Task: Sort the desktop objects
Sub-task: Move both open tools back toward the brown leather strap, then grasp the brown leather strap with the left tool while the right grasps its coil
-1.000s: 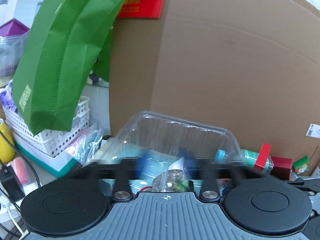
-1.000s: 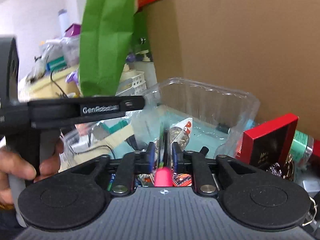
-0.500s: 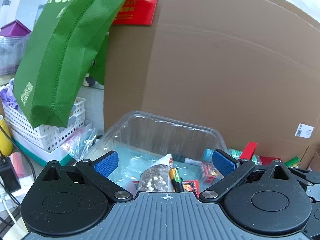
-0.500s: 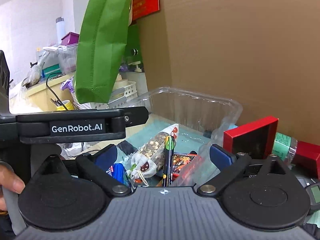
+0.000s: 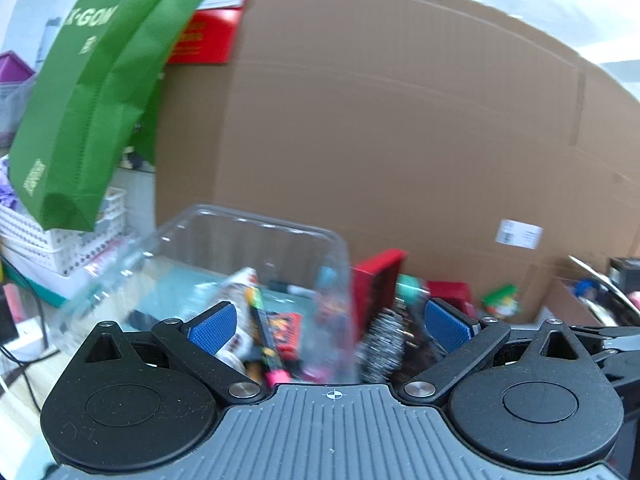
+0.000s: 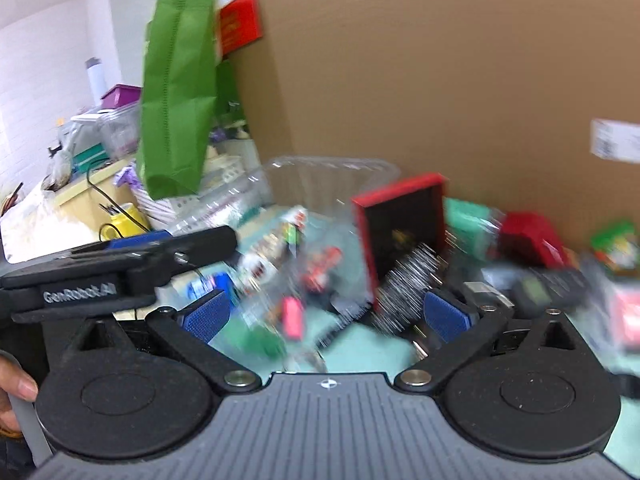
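A clear plastic container point(image 5: 248, 248) stands against the cardboard box and holds a pink-capped pen point(image 5: 264, 332), a snack pouch point(image 5: 240, 280) and an orange packet point(image 5: 286, 330). My left gripper point(image 5: 331, 326) is open and empty, straddling the container's right wall, with its blue pads point(image 5: 214, 326) wide apart. The right gripper point(image 6: 326, 316) has its jaws still opening, nothing between them, and hangs in front of the container point(image 6: 332, 172) and a red box point(image 6: 404, 232). The pink cap point(image 6: 292, 314) shows blurred below. Both views are motion-blurred.
A big cardboard box point(image 5: 400, 140) fills the back. A green bag point(image 5: 88, 112) hangs at left above white baskets point(image 5: 52, 248). Red boxes point(image 5: 378, 280), a silvery bundle point(image 5: 380, 344) and small clutter lie right of the container. A hand point(image 6: 16, 384) holds the left gripper point(image 6: 120, 272).
The right gripper let go of the pink-capped pen, which now lies in the container, and opened wide. The left gripper opened fully. Both grippers have swung to the right.
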`<state>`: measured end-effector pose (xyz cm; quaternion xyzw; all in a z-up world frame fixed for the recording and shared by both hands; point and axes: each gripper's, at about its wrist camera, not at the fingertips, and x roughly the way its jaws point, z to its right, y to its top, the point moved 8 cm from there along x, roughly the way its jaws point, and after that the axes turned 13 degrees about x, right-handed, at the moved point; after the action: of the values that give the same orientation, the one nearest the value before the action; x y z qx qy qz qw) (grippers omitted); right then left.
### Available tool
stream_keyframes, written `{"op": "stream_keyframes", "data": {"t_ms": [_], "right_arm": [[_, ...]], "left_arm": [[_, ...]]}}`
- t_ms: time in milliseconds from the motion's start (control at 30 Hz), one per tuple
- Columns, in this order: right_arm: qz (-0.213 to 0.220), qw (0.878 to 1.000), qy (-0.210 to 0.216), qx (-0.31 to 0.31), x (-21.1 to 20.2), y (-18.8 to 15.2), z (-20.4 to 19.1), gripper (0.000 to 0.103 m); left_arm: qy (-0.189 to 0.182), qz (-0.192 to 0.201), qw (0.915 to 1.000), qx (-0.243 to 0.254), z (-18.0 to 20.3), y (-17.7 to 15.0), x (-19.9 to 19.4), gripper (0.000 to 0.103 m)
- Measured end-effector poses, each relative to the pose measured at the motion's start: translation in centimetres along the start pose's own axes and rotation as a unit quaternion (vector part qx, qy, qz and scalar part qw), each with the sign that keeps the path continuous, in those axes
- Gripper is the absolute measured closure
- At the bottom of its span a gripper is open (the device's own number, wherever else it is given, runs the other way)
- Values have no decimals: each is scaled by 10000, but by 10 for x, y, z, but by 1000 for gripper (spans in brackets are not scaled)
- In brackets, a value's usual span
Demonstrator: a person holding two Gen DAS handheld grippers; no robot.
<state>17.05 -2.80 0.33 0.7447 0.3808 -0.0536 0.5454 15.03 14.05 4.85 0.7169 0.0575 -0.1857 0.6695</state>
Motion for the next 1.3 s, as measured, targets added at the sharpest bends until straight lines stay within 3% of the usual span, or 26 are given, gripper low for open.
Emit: {"op": "stream_keyframes", "data": {"t_ms": [267, 400, 500, 600, 833, 967, 1167, 1300], "right_arm": [[-261, 9956, -610, 661, -75, -44, 74, 0], [-289, 9921, -907, 818, -88, -63, 103, 0], [-434, 9877, -1150, 968, -76, -74, 122, 0], [-333, 9893, -1048, 958, -62, -74, 129, 0], [-213, 9868, -988, 1266, -36, -68, 147, 0], [-204, 9895, -1196, 783, -20, -70, 147, 1], [-267, 9946, -820, 578, 8, -71, 138, 7], [-298, 9955, -818, 370, 25, -71, 130, 7]], "left_arm": [[-575, -272, 9974, 342, 79, -38, -7, 0], [-869, -456, 9938, 523, 115, -67, 1, 0], [-832, -521, 9926, 709, 126, -75, 12, 0], [-616, -512, 9933, 830, 122, -73, 28, 0], [-539, -387, 9967, 460, 105, -58, 51, 0], [-606, -357, 9966, 438, 110, -53, 70, 0], [-578, -507, 9962, 411, 114, -53, 101, 8], [-510, -627, 9957, 446, 112, -54, 118, 16]]}}
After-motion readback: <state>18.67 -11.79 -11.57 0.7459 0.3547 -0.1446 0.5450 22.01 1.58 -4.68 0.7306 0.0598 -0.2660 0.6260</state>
